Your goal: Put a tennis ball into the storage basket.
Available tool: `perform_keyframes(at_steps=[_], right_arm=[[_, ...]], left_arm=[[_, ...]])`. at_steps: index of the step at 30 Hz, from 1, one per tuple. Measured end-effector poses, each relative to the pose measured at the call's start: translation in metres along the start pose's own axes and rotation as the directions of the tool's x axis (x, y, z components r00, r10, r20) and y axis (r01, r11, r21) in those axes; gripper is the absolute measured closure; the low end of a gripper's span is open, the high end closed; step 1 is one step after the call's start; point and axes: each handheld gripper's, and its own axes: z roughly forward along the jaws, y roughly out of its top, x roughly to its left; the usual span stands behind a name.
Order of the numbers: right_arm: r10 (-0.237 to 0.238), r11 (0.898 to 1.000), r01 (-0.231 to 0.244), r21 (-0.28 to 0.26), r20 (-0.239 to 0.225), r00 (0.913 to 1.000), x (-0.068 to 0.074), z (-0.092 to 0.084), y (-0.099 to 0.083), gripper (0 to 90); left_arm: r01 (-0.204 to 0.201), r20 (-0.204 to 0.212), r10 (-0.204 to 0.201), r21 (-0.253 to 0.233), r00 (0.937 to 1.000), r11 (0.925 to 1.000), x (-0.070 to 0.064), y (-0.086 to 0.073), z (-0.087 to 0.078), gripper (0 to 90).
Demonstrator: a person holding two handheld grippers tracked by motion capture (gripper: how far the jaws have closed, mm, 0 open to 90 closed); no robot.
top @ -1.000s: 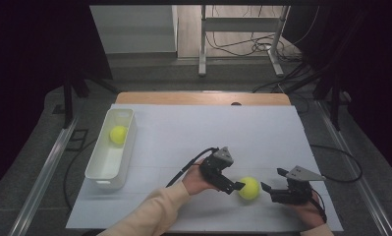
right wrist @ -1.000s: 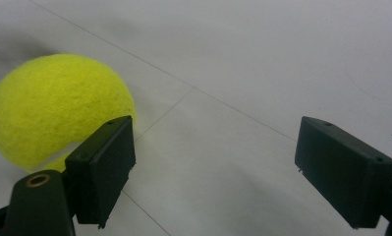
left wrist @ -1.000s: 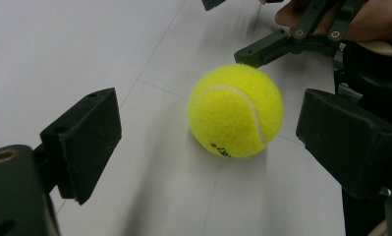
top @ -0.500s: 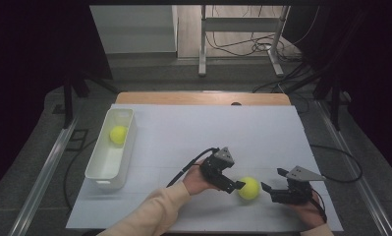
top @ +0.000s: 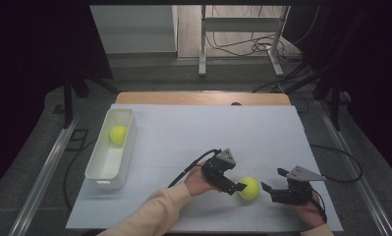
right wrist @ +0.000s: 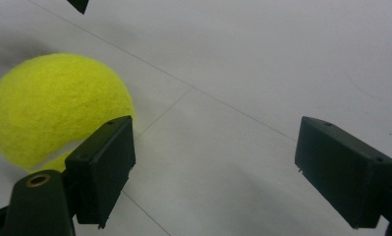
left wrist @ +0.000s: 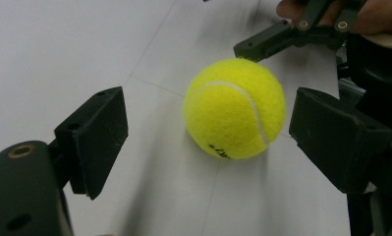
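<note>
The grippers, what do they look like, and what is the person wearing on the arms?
Both are black. The left gripper has blocky, flat-faced jaws, a brass-coloured ring near its base, a grey three-cornered plate on top and a black cable trailing behind. The right gripper has the same plate, and brass-coloured rivets on its linkage. The left arm wears a peach-coloured sleeve.

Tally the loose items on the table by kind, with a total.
Tennis balls: 2, one in the bin, one on the mat between the hand-held grippers
White plastic bin: 1
Total: 3
</note>
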Motion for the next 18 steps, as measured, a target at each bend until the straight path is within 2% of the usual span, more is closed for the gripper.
perform_keyframes(at_steps=[4,9,18], right_arm=[[0.000,1.000,0.000,0.000,0.000,1.0000,0.000,0.000,0.000,15.9],[0.000,1.000,0.000,0.000,0.001,1.0000,0.000,0.000,0.000,15.9],[0.003,1.000,-0.003,0.000,0.004,1.0000,0.000,0.000,0.000,15.9]], left_arm=[[-0.004,0.018,0.003,0.027,0.9998,0.9996,-0.001,0.000,0.006,13.7],[0.001,0.035,-0.002,0.036,0.9994,0.9994,-0.004,0.001,0.013,12.7],[-0.030,0.055,0.026,0.076,0.9982,0.9967,-0.010,0.003,0.026,11.1]])
